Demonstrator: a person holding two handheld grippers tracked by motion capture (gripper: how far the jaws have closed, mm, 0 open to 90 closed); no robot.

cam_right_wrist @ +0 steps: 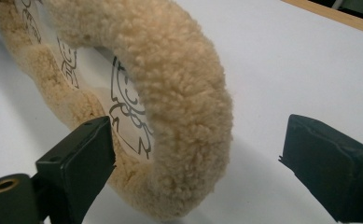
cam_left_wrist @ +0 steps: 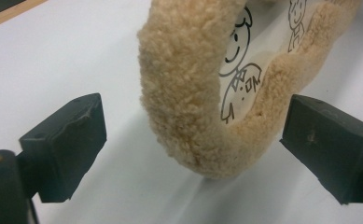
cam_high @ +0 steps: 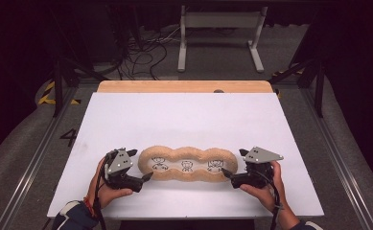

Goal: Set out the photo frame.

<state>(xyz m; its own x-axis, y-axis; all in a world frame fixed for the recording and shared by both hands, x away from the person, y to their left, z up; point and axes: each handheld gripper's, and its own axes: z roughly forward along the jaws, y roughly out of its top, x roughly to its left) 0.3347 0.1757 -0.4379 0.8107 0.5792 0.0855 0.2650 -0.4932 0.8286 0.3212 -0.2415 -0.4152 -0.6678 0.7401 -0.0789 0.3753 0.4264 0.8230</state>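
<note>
Free table all around, one fleecy frame between the grippers

The white table top [cam_high: 184, 120] is bare behind and in front of the fleecy frame [cam_high: 188, 163]. The frame's left end sits between the apart jaws of the left gripper [cam_high: 143, 165], its right end between those of the right gripper [cam_high: 229, 165], blocking any straight path across the middle.

One fleecy tan frame [cam_high: 188, 150] lies on the bench [cam_high: 184, 115], showing three cartoon drawings; two tongs flank it.

High view set above, facing forward-down over table [cam_high: 184, 120]; gripper views set close, low, facing opposite ends of plush frame [cam_high: 188, 164].
</note>
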